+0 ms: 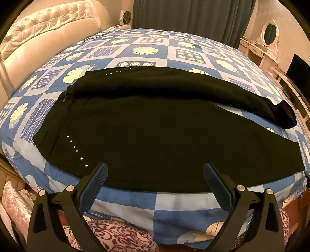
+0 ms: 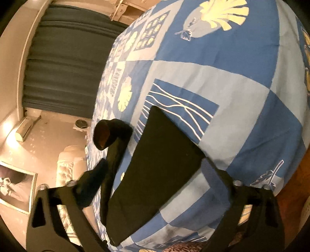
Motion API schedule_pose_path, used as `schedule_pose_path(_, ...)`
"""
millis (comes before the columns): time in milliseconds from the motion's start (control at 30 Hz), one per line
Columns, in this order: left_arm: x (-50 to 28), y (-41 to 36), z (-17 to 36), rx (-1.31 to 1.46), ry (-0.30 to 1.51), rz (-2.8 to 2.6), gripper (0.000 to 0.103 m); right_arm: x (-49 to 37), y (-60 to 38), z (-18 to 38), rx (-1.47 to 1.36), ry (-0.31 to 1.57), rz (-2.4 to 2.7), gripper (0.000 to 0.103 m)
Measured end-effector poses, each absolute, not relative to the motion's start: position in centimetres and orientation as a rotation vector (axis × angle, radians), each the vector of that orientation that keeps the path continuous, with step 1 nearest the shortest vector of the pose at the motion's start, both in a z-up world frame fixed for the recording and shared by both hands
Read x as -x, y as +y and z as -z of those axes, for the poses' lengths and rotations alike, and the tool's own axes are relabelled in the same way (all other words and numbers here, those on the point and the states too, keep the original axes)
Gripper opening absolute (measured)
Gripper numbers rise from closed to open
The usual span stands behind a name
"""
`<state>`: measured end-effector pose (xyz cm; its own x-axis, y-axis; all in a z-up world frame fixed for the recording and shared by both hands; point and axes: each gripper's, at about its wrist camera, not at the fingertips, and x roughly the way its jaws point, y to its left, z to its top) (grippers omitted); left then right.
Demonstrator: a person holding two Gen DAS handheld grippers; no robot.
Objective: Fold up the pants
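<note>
Black pants [image 1: 147,128] with small silver studs lie spread across the bed, waistband to the left and legs to the right; the far leg is bunched and its cuff stands open at the right. My left gripper [image 1: 155,168] is open and empty, hovering over the pants' near edge. In the right wrist view, which is rolled sideways, the near leg's end [image 2: 158,164] lies flat between my fingers and the other leg's cuff [image 2: 102,135] curls open beyond it. My right gripper [image 2: 153,166] is open, just above that leg end.
The bed has a blue and white patchwork quilt [image 1: 147,48] with leaf prints. A tufted cream headboard [image 1: 48,29] is at the left, dark curtains [image 1: 193,17] behind, a dresser with an oval mirror [image 1: 270,33] at the right. A patterned pink cloth [image 1: 116,238] lies below the bed's near edge.
</note>
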<state>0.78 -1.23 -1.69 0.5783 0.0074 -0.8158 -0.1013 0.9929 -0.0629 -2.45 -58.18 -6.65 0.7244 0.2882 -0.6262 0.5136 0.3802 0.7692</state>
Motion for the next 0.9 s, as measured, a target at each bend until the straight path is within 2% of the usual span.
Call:
schedule_pose_path(200,-1.7,0.7,0.3,0.105,0.930,-0.071,0.098,-1.0,-55.6,1.8,-0.990,0.783,0.123,0.088)
schedule_pose_path(400,-5.5,6.5,-0.9,0.165,0.936,-0.018,0.098,-9.7,-45.1,-1.2,-0.736,0.897,-0.126,0.089)
schedule_pose_path(633,-13.3,18.8,-0.7,0.229,0.967,-0.014,0.098,-21.8,-30.1,0.5,-0.424,1.088,-0.430,0.089)
schedule_pose_path(900,-21.8,29.7,3.8,0.366,1.035,0.033,0.098,-29.4,-21.3,4.4,-0.356,1.159,-0.499,0.089)
